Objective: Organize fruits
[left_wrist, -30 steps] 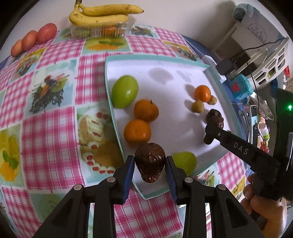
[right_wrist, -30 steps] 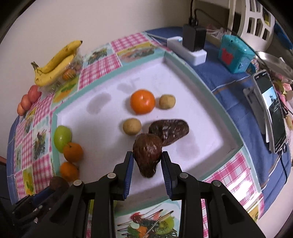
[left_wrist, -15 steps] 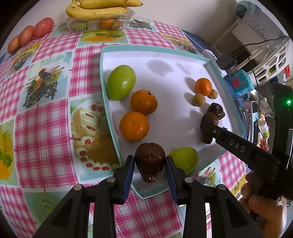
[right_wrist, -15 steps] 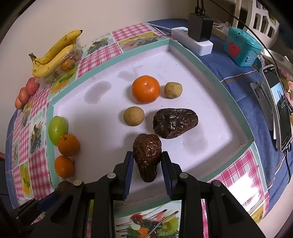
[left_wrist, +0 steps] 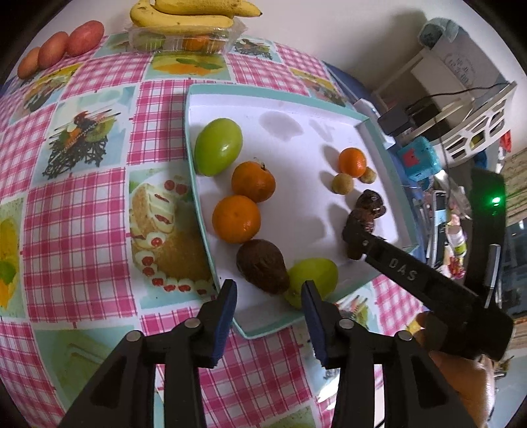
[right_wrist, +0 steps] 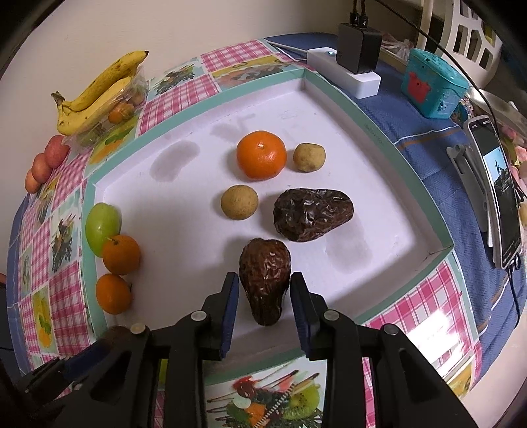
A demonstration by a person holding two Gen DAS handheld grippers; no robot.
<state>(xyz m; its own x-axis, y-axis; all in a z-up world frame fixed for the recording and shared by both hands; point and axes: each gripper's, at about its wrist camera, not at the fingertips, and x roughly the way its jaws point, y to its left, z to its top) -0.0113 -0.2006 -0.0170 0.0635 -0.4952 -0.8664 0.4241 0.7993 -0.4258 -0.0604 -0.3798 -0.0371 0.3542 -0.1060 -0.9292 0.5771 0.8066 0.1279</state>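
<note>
- Left wrist view: on the left of the tabletop [left_wrist: 82, 204], far back, lie three red fruits [left_wrist: 62, 46] and a bunch of bananas [left_wrist: 187, 16] on a clear punnet; leave them for now, since the step in hand is setting down two dark fruits in the tray [left_wrist: 296, 108].
- Along the tray's left wall runs a row: green fruit [left_wrist: 217, 146], then two oranges [left_wrist: 253, 181], then the dark wrinkled fruit [left_wrist: 262, 265] just put at the near end, leaning on a second green fruit [left_wrist: 313, 276].
- Left tool [left_wrist: 269, 304]: its jaws are opening, and the pads stand clear of the dark fruit, which lies beyond the tips. My advice: let it spread fully, then lift straight up and back, so the blue pads do not nudge the fruit out of the row.
- Right wrist view: the right tool [right_wrist: 264, 296] has its jaws opening around another dark fruit [right_wrist: 265, 280] that rests on the tray floor; a thin gap shows on each side, so it looks released.
- Just beyond it lies a third dark fruit [right_wrist: 313, 214], with two small tan fruits [right_wrist: 239, 201] and a lone orange [right_wrist: 262, 154] farther off.
- Judged from this, like is being grouped with like; withdraw the right tool towards the near edge without sweeping sideways, since the narrow stem end sits between the pads and would roll easily.
- Phone [right_wrist: 494, 191] and charger [right_wrist: 359, 52] on the right are best avoided when pulling back.
</note>
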